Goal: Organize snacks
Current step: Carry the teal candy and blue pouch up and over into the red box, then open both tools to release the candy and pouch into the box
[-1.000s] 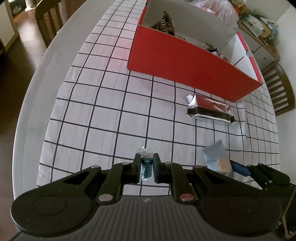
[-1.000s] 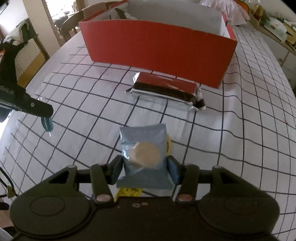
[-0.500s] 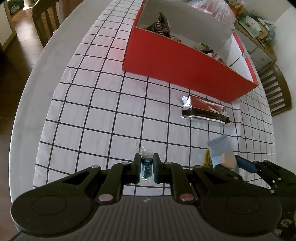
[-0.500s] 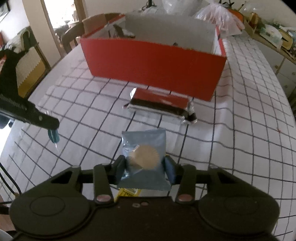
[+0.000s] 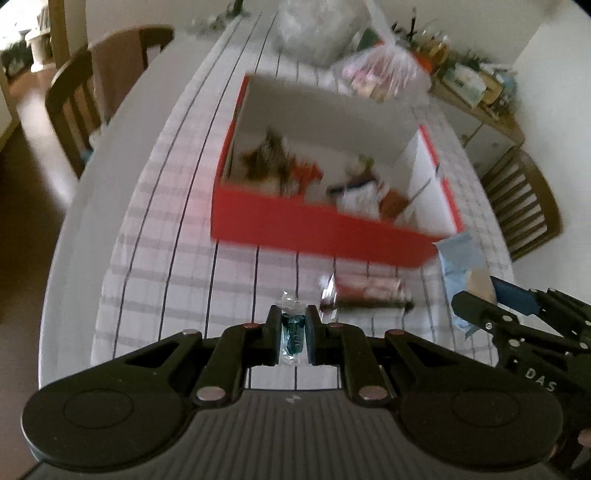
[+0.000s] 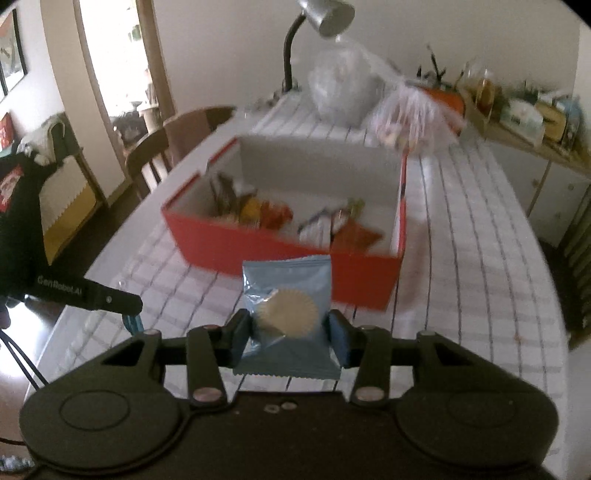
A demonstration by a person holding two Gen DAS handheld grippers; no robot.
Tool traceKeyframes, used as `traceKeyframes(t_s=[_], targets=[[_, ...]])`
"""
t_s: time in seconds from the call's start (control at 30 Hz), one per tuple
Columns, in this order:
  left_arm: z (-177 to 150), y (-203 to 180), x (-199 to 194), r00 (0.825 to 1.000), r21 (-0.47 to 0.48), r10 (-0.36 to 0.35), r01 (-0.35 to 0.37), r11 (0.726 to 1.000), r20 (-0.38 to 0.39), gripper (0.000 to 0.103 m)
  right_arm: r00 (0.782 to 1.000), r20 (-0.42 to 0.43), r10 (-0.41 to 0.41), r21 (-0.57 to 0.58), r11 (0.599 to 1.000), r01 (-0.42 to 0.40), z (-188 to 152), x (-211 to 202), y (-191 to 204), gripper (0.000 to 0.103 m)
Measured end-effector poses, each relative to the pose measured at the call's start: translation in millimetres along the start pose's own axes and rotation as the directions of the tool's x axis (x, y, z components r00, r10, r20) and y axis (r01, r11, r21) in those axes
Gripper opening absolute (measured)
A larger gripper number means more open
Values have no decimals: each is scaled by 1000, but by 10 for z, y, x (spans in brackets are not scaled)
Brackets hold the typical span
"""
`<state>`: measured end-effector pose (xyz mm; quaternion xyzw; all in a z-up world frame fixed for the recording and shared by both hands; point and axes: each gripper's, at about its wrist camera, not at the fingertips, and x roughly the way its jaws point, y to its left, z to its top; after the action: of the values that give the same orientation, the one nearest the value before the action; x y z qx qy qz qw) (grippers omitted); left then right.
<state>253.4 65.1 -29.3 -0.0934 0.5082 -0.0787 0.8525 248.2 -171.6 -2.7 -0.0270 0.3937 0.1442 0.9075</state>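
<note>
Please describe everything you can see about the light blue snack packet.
The light blue snack packet is a flat, sealed pouch of glossy plastic film with crimped ends and a round, scalloped cream biscuit pictured on its front. It stands nearly upright, clamped at both sides between the fingers of the right hand-held gripper, off the table, in front of the red box.

I'm in a home dining room: a long table [image 6: 480, 258] under a checked cloth, wooden chairs [image 5: 70, 107] along its left and right edges, a gooseneck lamp [image 6: 317, 22] at its far end, and a cluttered sideboard [image 6: 532, 122] beyond its right edge.
</note>
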Motion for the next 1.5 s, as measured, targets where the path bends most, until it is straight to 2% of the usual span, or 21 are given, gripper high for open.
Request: traceKeyframes(t_s=[0.27, 0.4, 0.73, 0.93, 1.17, 1.3, 1.5], targets=[[680, -250, 38, 996, 54, 33, -38, 998, 78, 13, 999, 19, -39, 23, 999, 39, 498, 297, -185, 44], [1011, -350, 248, 997, 95, 60, -64, 993, 46, 13, 999, -3, -53, 25, 998, 53, 678, 522, -288, 44], [1461, -500, 909, 989, 159, 144, -138, 978, -28, 13, 991, -112, -73, 5, 997, 74, 945, 1213, -457, 44], [1562, -512, 1275, 979, 183, 186, -168, 969, -83, 13, 985, -155, -74, -6, 997, 74, 993, 1532, -493, 44], [1593, -499, 1549, 969, 191, 213, -187, 964, -124, 13, 981, -185, -59, -3, 998, 60, 1010, 1720, -538, 44], [1590, -469, 1629, 966, 178, 218, -192, 965, -140, 13, 979, -195, -54, 2, 998, 55, 1000, 1753, -547, 45], [1555, -452, 1609, 971, 167, 193, -168, 972, -144, 13, 979, -194, -54, 18, 998, 59, 979, 1725, -572, 46]])
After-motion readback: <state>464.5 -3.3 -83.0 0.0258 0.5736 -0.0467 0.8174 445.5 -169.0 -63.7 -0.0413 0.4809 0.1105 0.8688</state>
